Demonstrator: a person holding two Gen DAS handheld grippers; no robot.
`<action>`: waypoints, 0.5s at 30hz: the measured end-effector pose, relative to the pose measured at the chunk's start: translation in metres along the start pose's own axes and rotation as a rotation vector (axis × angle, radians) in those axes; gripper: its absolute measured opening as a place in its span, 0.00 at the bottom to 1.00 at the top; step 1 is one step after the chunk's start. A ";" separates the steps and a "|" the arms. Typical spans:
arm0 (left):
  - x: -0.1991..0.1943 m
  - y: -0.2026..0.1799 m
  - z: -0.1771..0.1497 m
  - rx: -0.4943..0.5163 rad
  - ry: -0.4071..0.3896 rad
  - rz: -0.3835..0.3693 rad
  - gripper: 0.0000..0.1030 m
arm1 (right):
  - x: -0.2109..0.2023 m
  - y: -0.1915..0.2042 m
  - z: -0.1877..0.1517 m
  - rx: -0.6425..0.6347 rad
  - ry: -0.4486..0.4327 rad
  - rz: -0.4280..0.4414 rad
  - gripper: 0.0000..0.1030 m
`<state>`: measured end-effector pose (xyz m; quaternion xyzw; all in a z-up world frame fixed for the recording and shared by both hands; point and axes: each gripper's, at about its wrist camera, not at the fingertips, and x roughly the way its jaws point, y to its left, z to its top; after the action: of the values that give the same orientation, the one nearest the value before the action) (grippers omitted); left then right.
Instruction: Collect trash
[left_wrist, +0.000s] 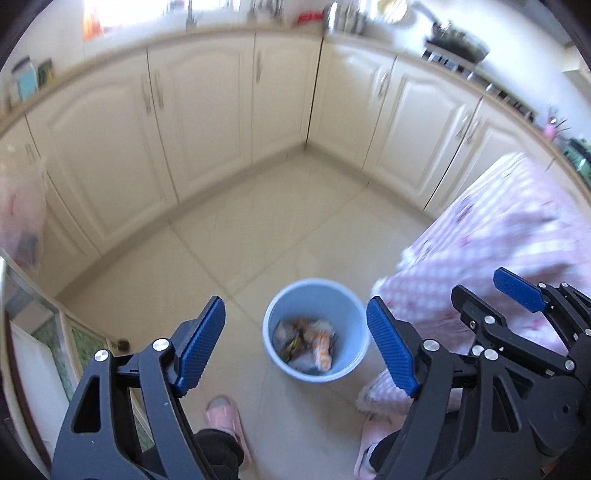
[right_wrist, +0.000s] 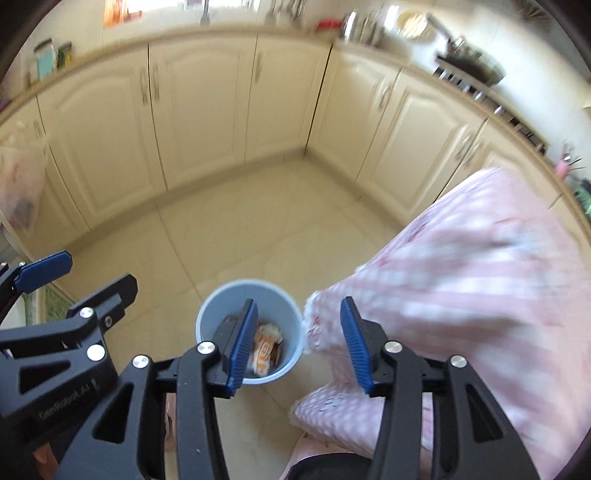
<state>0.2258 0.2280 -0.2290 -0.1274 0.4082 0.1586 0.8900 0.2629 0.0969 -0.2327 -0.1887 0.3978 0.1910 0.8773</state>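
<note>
A light blue trash bin (left_wrist: 345, 295) stands on the tiled kitchen floor, with crumpled wrappers and paper trash (left_wrist: 308, 343) inside. My left gripper (left_wrist: 295, 347) is open and empty, held above the bin, which shows between its blue pads. The right gripper shows at the right edge of that view (left_wrist: 517, 291). In the right wrist view the bin (right_wrist: 221, 299) lies below, partly behind the left finger, with an orange and white wrapper (right_wrist: 264, 350) inside. My right gripper (right_wrist: 299, 343) is open and empty above the bin's right rim. The left gripper shows at the left edge (right_wrist: 48, 273).
Cream cabinets (left_wrist: 207, 122) form a corner beyond the bin. A table with a pink checked cloth (left_wrist: 509, 229) overhangs right of the bin; it also shows in the right wrist view (right_wrist: 472, 266). My pink slippers (left_wrist: 225, 410) stand just before the bin. A plastic bag (left_wrist: 22, 214) hangs at left.
</note>
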 end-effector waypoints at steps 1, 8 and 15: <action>-0.014 -0.004 0.001 0.003 -0.027 -0.008 0.78 | -0.018 -0.005 0.000 0.005 -0.027 -0.009 0.45; -0.105 -0.035 -0.001 0.049 -0.207 -0.084 0.84 | -0.139 -0.050 -0.019 0.071 -0.209 -0.074 0.51; -0.180 -0.069 -0.012 0.103 -0.355 -0.165 0.90 | -0.230 -0.089 -0.048 0.140 -0.364 -0.143 0.58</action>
<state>0.1333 0.1282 -0.0921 -0.0850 0.2407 0.0839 0.9632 0.1358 -0.0450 -0.0691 -0.1173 0.2307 0.1308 0.9570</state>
